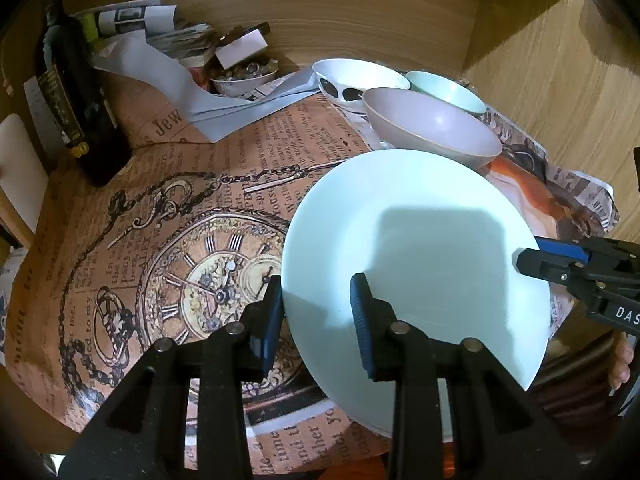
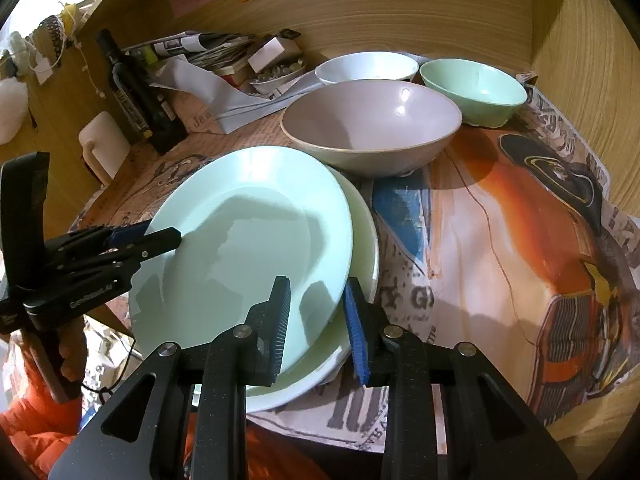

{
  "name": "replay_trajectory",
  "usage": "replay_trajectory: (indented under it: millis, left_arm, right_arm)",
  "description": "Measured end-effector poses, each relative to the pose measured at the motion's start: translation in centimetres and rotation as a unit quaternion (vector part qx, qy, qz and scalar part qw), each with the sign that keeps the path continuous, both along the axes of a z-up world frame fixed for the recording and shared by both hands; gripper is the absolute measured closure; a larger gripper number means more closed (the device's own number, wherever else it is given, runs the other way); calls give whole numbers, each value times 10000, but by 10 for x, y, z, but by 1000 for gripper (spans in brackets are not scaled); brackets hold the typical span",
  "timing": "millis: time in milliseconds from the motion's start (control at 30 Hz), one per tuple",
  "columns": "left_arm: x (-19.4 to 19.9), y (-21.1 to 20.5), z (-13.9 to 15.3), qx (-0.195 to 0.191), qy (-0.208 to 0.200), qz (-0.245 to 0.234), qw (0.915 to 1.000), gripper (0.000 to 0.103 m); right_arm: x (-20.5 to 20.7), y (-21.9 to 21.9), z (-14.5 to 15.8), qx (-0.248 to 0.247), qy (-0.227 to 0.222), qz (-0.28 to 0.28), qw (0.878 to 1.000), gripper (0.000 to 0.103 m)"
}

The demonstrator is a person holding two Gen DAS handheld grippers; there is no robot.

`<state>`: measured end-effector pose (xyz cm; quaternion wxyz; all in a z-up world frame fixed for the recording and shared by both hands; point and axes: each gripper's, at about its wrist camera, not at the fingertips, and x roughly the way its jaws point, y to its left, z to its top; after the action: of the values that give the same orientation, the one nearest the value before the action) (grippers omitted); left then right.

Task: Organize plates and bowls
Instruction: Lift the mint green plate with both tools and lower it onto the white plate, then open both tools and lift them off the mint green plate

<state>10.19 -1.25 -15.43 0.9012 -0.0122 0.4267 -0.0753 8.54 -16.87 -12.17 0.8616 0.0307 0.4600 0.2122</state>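
A pale mint plate (image 1: 420, 240) (image 2: 248, 248) lies tilted on top of a second pale plate (image 2: 366, 240). My left gripper (image 1: 318, 316) straddles the top plate's left rim, jaws apart; it shows at the left of the right wrist view (image 2: 160, 236). My right gripper (image 2: 316, 320) is open around the near right rims of both plates; it shows at the right of the left wrist view (image 1: 524, 258). Behind stand a grey-pink bowl (image 2: 372, 128) (image 1: 432, 128), a mint bowl (image 2: 474, 92) (image 1: 448, 90) and a white bowl (image 2: 366, 66) (image 1: 356, 80).
Printed paper (image 1: 180, 220) (image 2: 500, 240) covers the wooden table. A dark bottle (image 1: 80, 104) (image 2: 136, 88) stands at the left. Papers, a small box and a dish of small items (image 1: 240, 76) clutter the back. Wooden walls (image 2: 580, 60) close the back and right.
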Motion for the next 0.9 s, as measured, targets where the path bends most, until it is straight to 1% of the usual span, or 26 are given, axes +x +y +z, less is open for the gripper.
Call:
replay_trajectory:
  millis: [200, 267, 367, 433, 600, 700, 767, 833, 900]
  left_arm:
    - [1, 0, 0, 39, -17, -59, 10000, 70]
    - [2, 0, 0, 27, -12, -80, 10000, 69]
    - [4, 0, -1, 12, -6, -103, 9999, 67]
    - [4, -1, -1, -5, 1, -138, 9999, 61]
    - [6, 3, 1, -120, -19, -151, 9998, 60]
    - [7, 7, 10, -117, -145, -81, 9998, 60]
    - [6, 9, 19, -54, -295, -26, 9995, 55]
    - [7, 10, 29, 3, -471, 18, 9989, 47]
    - [9, 11, 39, 52, -621, 44, 9980, 46]
  right_arm:
    - [-2, 0, 1, 24, 23, 4, 10000, 76]
    - [-4, 1, 1, -29, 5, -18, 10000, 79]
    - [-7, 0, 5, -160, -149, -98, 9997, 79]
    - [-9, -3, 9, -325, -330, -198, 9987, 79]
    - [-2, -14, 10, -300, -321, -312, 9985, 79]
    - [3, -19, 13, -237, -391, -379, 9982, 79]
    - [7, -21, 17, -211, -471, -413, 9978, 78]
    - [11, -22, 21, -191, -571, -455, 9971, 76]
    - [18, -25, 27, -140, -706, -529, 9960, 71]
